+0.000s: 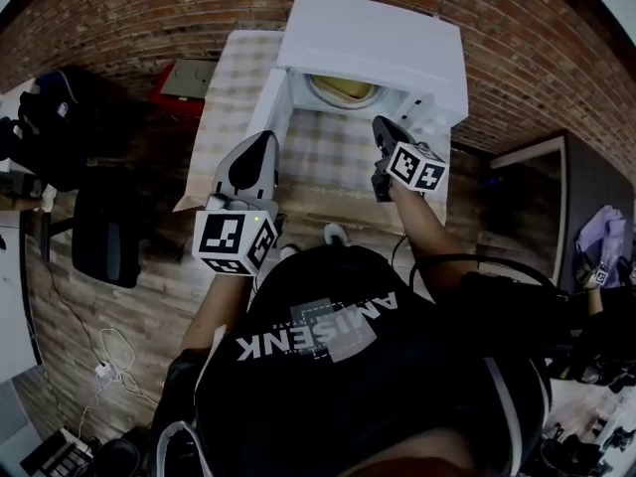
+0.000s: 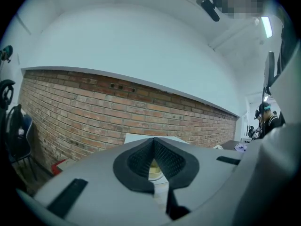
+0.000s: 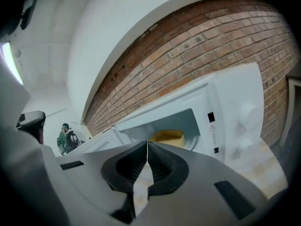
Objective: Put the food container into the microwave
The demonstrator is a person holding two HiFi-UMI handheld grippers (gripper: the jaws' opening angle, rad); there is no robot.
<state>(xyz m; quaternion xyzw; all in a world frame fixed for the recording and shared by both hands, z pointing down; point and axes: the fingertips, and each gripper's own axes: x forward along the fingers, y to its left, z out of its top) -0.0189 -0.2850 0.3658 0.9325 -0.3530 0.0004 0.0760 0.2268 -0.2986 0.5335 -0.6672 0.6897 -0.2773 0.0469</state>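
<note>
Black white-lettered T-shirt; grey left gripper, black ribbed fingers, marker cube.

Soft, even indoor light. All three views bend strongly like a fisheye, with dark rounded corners. A ceiling light strip glares; the white microwave looks washed out.

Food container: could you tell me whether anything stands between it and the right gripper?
Nothing visible does. The microwave door stands open, and the food container sits inside the cavity, straight ahead of the shut, empty right gripper.
</note>
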